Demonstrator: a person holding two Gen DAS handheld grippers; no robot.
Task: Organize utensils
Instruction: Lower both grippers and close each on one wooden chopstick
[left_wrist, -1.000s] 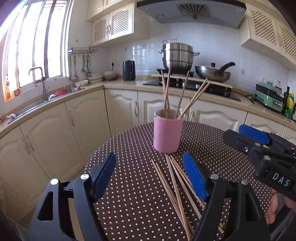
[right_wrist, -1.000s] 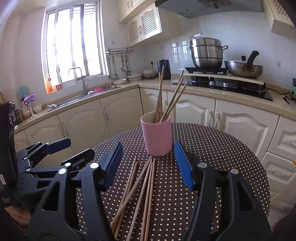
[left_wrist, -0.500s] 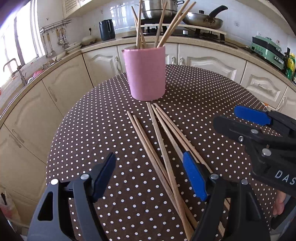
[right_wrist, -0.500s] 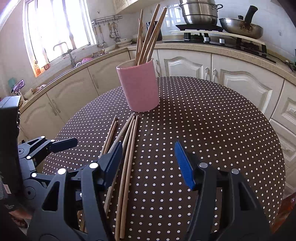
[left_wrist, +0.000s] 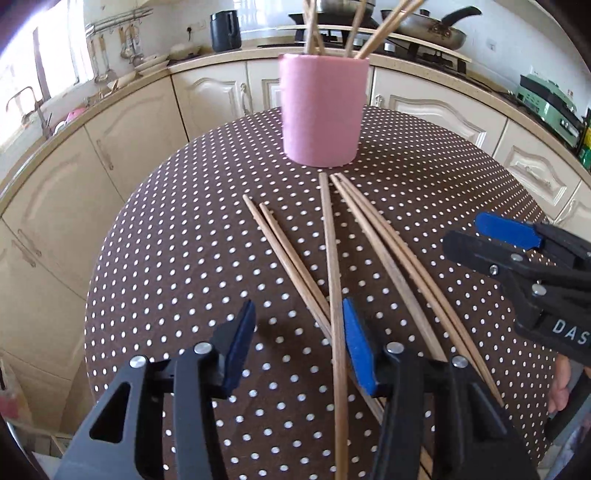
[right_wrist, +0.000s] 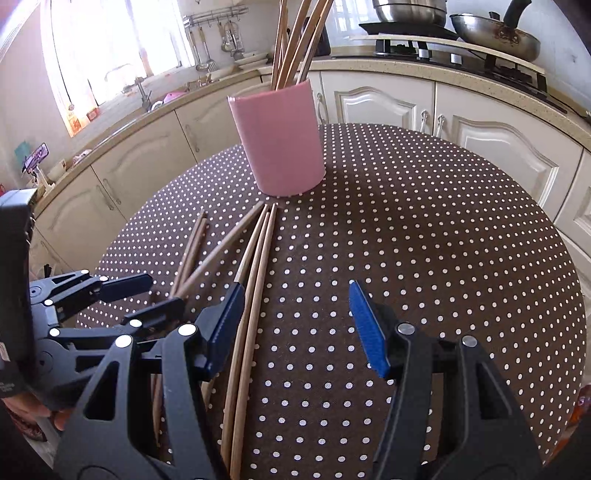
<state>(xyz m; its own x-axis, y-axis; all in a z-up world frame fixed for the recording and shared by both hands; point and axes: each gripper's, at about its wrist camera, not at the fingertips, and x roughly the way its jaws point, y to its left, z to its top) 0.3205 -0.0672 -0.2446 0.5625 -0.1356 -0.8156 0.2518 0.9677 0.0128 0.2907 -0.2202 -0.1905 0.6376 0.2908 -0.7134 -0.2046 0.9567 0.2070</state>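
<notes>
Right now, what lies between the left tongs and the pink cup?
Loose chopsticks on the dotted tablecloth fan from the left tongs toward the pink cup; left wrist view.

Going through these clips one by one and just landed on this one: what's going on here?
A person is tidying chopsticks with handheld tongs in each hand. Some already stand in the pink cup; five loose chopsticks lie on the dotted table before it. The left tongs have just been closing, with chopsticks between the pads but none gripped yet. The right tongs are open over bare cloth, beside the pile, holding nothing.
</notes>
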